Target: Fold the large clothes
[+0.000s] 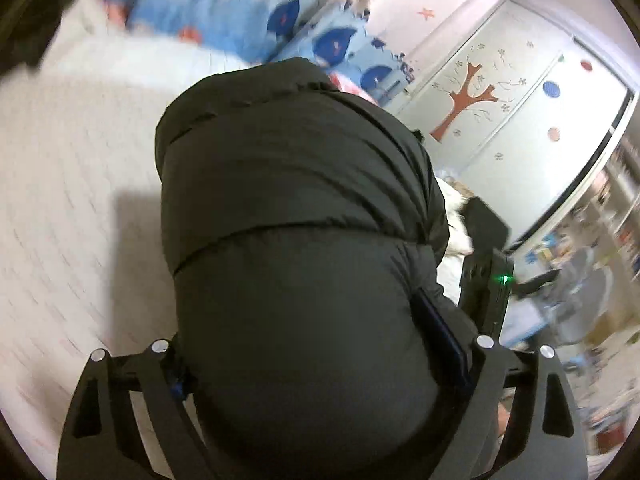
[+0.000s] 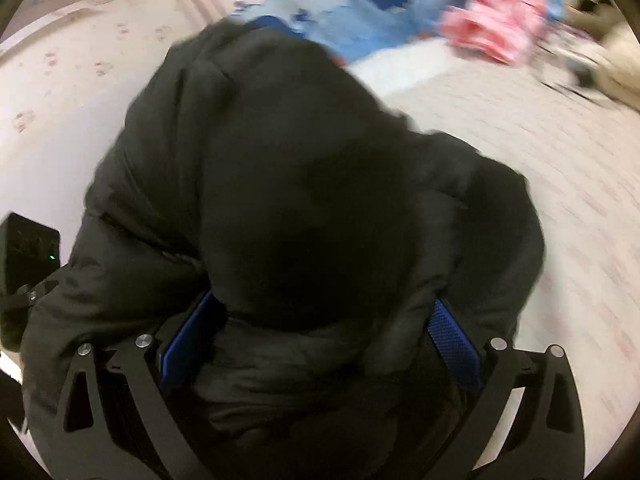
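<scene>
A black puffy quilted jacket [image 1: 296, 200] fills the middle of the left wrist view, bunched over a pale bed sheet [image 1: 72, 168]. My left gripper [image 1: 320, 340] is shut on a thick fold of it; a blue pad [image 1: 440, 328] presses the fabric. In the right wrist view the same jacket [image 2: 304, 184] hangs as a dark mass. My right gripper [image 2: 320, 336] is shut on another thick fold, with blue pads [image 2: 456, 344] on both sides. The other gripper's body [image 2: 28, 260] shows at the left edge, close beside the jacket.
A blue patterned quilt [image 1: 256, 12] lies at the far side of the bed, with a pink cloth [image 2: 496, 28] near it. A wardrobe with a tree decal [image 1: 492, 120] stands to the right. Shelves and clutter [image 1: 592, 280] fill the right edge.
</scene>
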Motion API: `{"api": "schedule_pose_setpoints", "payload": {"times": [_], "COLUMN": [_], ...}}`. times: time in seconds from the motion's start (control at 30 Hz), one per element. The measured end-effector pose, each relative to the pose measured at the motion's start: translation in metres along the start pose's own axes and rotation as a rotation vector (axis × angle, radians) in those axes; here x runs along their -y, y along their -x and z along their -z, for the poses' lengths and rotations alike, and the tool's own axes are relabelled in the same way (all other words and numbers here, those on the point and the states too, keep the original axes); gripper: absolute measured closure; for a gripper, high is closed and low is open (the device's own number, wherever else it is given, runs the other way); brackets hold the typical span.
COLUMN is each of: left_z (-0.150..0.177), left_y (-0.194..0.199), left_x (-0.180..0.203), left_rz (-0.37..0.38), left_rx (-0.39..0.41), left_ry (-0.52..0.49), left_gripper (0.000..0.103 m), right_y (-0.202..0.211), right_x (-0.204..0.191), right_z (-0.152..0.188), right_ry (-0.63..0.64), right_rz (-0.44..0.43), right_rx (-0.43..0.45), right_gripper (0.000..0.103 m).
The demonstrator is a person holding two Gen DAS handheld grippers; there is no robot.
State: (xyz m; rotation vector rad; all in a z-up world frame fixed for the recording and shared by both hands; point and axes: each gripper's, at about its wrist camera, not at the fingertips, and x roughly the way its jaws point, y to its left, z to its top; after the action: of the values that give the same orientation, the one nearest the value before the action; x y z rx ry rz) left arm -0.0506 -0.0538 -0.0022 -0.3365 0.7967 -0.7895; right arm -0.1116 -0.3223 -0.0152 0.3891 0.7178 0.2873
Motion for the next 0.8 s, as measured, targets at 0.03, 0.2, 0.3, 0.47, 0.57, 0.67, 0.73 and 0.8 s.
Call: {"api": "schedule_pose_setpoints", "payload": {"times": [0.03, 0.2, 0.3, 0.47, 0.57, 0.67, 0.73, 0.8], "left_z": [-0.011, -0.019, -0.005, -0.031, -0.055, -0.049, -0.039, -0.037], "left_y": [0.012, 0.059, 0.084, 0.119, 0.071, 0.009, -0.001, 0.001], "left_x": [-0.008, -0.089, -0.153, -0.113, -0.088, -0.086, -0.088, -0.094], "left_rz": [-0.049, -0.289, -0.315, -0.227, -0.206, -0.32, -0.356, -0.33], "left_rx": [0.03, 0.03, -0.001, 0.301, 0.224, 0.069, 0.06, 0.068], "left_ry": [-0.018, 0.061, 0.295, 0.278, 0.17, 0.076, 0.034, 0.043], "left_gripper": [0.016, 0.016, 0.016, 0.016, 0.012, 0.012, 0.011, 0.011], "right_y": [-0.022, -0.127, -0.131, -0.115, -0.105, -0.076, -0.054, -0.049], "right_x": [-0.016, -0.066, -0.072, -0.052, -0.055, -0.073, -0.094, -0.112], "right_z": [-0.011, -0.013, -0.008, -0.005, -0.011, -0.025, -0.047, -0.07], "right_ry": [0.017, 0.097, 0.165, 0.114, 0.119, 0.169, 0.222, 0.273], "right_rz": [-0.036, -0.104, -0.095, -0.085, -0.061, 0.037, 0.049, 0.099], "right_rx": [0.005, -0.141, -0.18, -0.245, -0.289, -0.198, -0.068, 0.009], "right_gripper": [0.006, 0.006, 0.006, 0.006, 0.006, 0.006, 0.006, 0.006]}}
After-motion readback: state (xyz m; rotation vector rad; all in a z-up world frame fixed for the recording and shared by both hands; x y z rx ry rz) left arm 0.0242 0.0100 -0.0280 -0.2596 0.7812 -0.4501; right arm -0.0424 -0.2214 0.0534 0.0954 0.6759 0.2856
